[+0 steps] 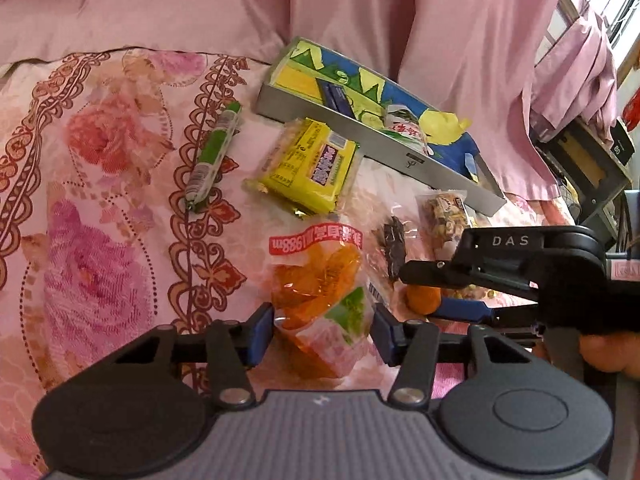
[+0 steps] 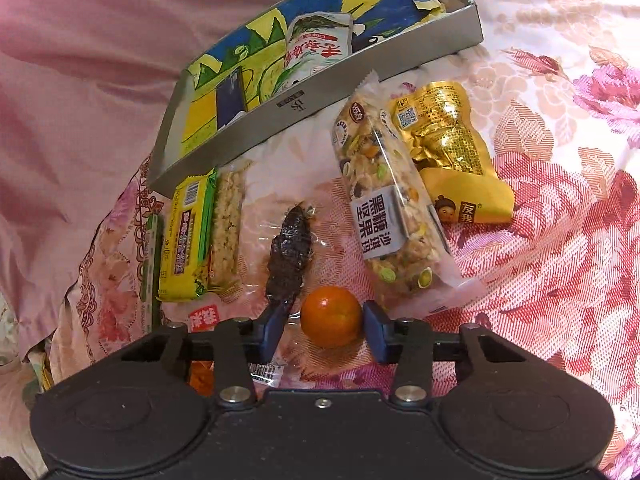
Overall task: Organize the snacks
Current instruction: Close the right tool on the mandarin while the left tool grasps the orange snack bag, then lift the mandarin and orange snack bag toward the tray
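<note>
Snacks lie scattered on a floral bedspread (image 2: 560, 208) in front of a shallow grey tray (image 2: 320, 92), with you holding one gripper over each of two items.

Left wrist view, left to right: a green sausage stick (image 1: 214, 152); a yellow wafer pack (image 1: 308, 164); an orange jelly pouch (image 1: 320, 300) sitting between the blue pads of your left gripper (image 1: 323, 334). The pads touch the pouch's wrapper on both sides, so the gripper is clamped on it. Further right is your right gripper (image 1: 424, 288), seen from the side and lowered over a small orange (image 1: 422, 299).

Right wrist view, left to right: the yellow wafer pack (image 2: 188, 240) with a puffed rice bar (image 2: 228, 232) touching its right edge; a dark dried snack in clear wrap (image 2: 290, 256); the small orange (image 2: 331, 316) between the pads of your right gripper (image 2: 325, 330), the right pad touching the fruit, the left pad just beside it, so full contact cannot be confirmed; a nut bar (image 2: 388, 216); a gold pouch (image 2: 452, 148) partly under the nut bar.

The grey tray already holds a white sachet (image 2: 316, 50) on its blue and yellow lining.
</note>
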`<state>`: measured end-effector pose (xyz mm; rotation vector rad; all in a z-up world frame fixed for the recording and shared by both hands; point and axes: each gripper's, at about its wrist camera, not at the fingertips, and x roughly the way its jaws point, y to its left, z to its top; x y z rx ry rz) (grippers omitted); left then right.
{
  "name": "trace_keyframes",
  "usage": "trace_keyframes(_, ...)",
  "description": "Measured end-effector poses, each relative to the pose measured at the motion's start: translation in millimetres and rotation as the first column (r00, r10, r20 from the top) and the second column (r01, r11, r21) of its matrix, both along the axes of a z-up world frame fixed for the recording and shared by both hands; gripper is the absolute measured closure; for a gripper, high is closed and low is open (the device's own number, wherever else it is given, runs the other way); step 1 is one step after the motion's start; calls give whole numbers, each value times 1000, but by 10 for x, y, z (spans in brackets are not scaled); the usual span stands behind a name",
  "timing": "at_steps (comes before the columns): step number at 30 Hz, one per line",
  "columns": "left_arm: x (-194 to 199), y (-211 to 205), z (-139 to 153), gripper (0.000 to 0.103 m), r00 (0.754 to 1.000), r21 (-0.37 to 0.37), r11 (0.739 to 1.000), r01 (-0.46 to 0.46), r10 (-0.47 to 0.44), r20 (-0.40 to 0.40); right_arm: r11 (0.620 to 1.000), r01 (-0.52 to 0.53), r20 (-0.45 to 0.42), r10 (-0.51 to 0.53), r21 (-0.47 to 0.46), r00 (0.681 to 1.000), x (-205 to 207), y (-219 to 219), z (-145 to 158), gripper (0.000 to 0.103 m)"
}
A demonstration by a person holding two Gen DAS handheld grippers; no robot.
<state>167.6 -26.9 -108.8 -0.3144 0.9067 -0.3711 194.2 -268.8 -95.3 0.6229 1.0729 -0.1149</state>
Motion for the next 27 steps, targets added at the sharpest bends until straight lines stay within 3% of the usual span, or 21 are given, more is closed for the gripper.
trace_keyframes(13,115,-10,-100,42,999,6,999,-36,36,-38,1000,-7,-3,6,-19,1000,45,37,-35,57)
trace_keyframes(22,86,-5,-91,49,998,9,998,-56,57,-30,999,-23,-7,23,-33,1000,40,52,-21,57)
trace_keyframes(27,34,-19,-66,50,997,26,997,-68,68,-26,998,-35,-16,34,-61,999,21,61,-6,67)
